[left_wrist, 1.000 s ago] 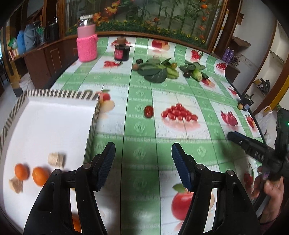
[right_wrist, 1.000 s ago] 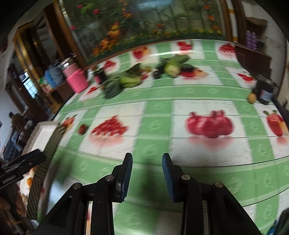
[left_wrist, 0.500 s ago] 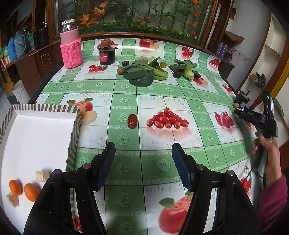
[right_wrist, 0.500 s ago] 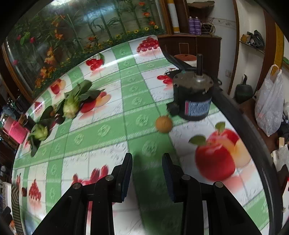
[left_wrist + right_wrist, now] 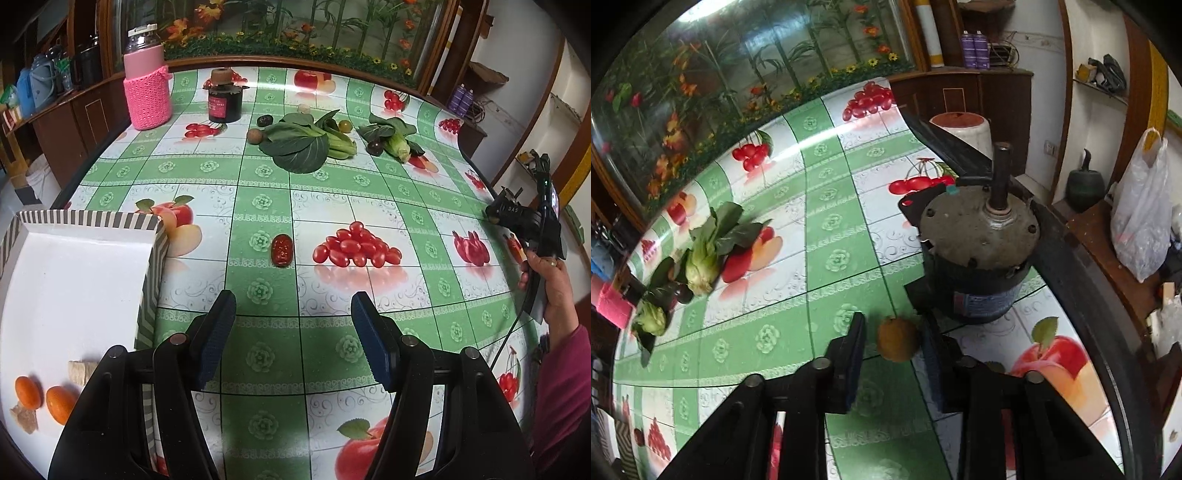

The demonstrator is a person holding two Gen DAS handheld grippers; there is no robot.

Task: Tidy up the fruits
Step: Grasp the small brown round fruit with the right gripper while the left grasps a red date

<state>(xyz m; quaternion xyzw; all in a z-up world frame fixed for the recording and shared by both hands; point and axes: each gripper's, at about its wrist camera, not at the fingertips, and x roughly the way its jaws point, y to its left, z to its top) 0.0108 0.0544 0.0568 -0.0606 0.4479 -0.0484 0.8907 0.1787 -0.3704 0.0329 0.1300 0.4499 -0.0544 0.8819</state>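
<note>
My right gripper (image 5: 894,343) is open, its jaws standing on either side of a small orange fruit (image 5: 898,339) on the tablecloth, with a small gap on each side. It also shows in the left wrist view (image 5: 517,216) at the table's right edge. My left gripper (image 5: 293,332) is open and empty above the cloth, beside a white tray with a striped rim (image 5: 92,219). The tray holds two small orange fruits (image 5: 59,404) and beige pieces (image 5: 82,369). A red date (image 5: 282,250) lies on the cloth ahead of the left gripper.
An old electric motor (image 5: 979,258) stands just right of the orange fruit, near the table edge. Leafy greens (image 5: 306,142), corn (image 5: 397,142) and small dark fruits (image 5: 375,147) lie at the far side. A pink-sleeved bottle (image 5: 146,81) and a dark jar (image 5: 224,99) stand behind.
My right gripper has swung right and moved forward to the orange fruit by the motor, which now lies between its jaws. My left gripper has drawn back from the tray towards the table's middle.
</note>
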